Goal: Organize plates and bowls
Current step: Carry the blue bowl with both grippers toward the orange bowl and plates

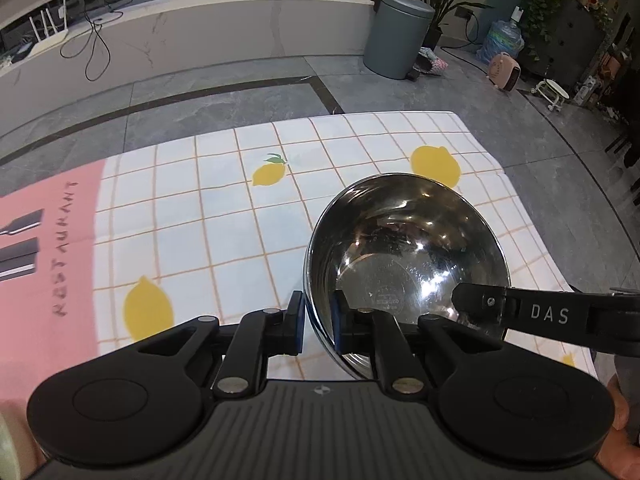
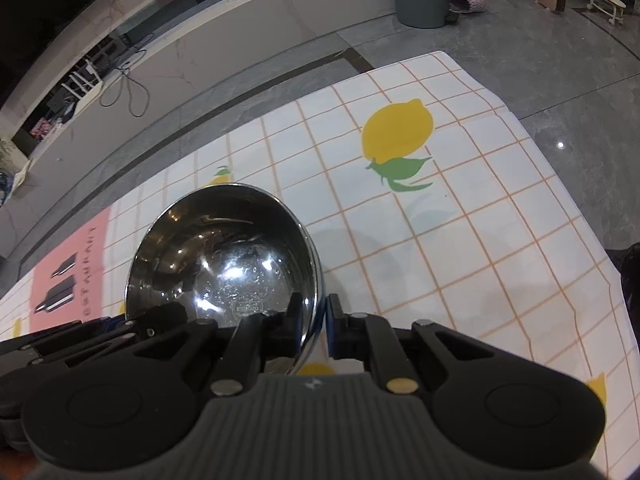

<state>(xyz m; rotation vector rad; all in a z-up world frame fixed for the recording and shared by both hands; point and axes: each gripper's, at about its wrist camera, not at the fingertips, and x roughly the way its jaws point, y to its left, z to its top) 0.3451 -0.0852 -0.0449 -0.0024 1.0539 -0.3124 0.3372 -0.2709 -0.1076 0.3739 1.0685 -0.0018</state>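
A shiny steel bowl (image 1: 404, 240) is held between both grippers over the lemon-print tablecloth (image 1: 200, 220). My left gripper (image 1: 318, 320) is shut on the bowl's near left rim, with one pad inside and one outside. In the right wrist view my right gripper (image 2: 314, 320) is shut on the right rim of the same bowl (image 2: 224, 248). A finger (image 1: 480, 306) of the right gripper reaches into the bowl from the right in the left wrist view. The bowl is empty and casts a soft shadow on the cloth (image 2: 480, 240).
A pink printed patch (image 1: 48, 260) covers the cloth's left end. The table's far edge drops to a grey tiled floor. On the floor stand a grey bin (image 1: 400, 36) and a small pink heater (image 1: 504, 70). A hand (image 1: 616, 420) shows at the lower right.
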